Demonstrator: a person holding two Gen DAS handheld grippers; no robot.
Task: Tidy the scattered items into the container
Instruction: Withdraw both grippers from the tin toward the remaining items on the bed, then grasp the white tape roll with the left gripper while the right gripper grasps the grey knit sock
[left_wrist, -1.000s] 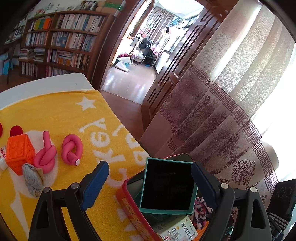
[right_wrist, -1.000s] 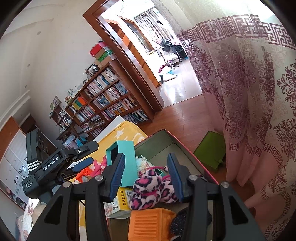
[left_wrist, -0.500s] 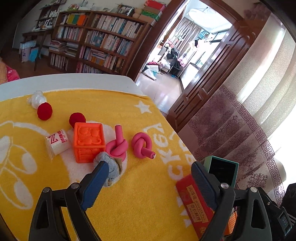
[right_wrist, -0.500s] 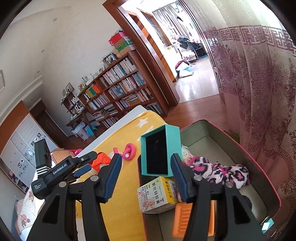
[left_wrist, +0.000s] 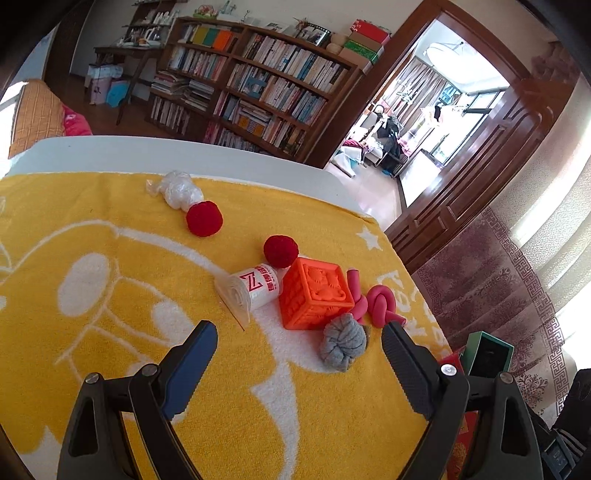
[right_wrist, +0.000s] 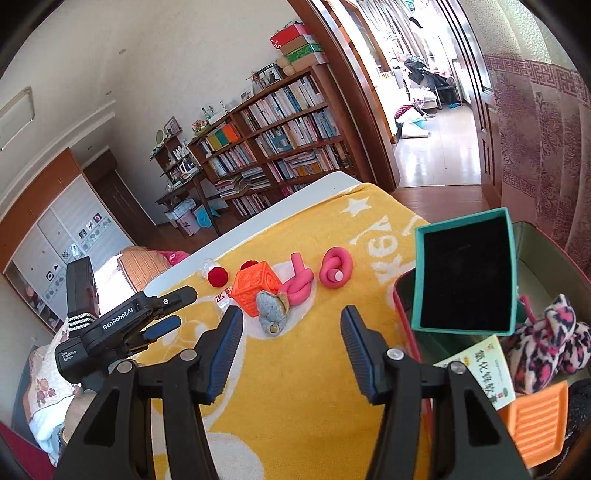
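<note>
Left tongs (left_wrist: 297, 354): we see them spread wide with nothing between them, above the yellow towel (left_wrist: 110, 280) on the bench.
Right tongs (right_wrist: 291, 345): we find them about half apart and empty, over bare towel.
Grey sock ball (left_wrist: 344, 343): just ahead of the left tongs, nearer their right finger; ahead and slightly left of the right tongs.
Orange cube (left_wrist: 316, 295): just beyond the sock ball, touching it.
Pink knots (left_wrist: 382, 304): two, beyond the left tongs' right finger, beside the cube.
White roll (left_wrist: 251, 291): ahead of the left tongs, left of the cube.
Red pompoms (left_wrist: 204, 218): two, farther ahead, with a clear wrapper (left_wrist: 177, 188) beyond them.
Container (right_wrist: 546, 254): right of the right tongs, holding a teal box (right_wrist: 465, 280), a leopard-print plush (right_wrist: 546, 343), a carton and an orange block.
</note>
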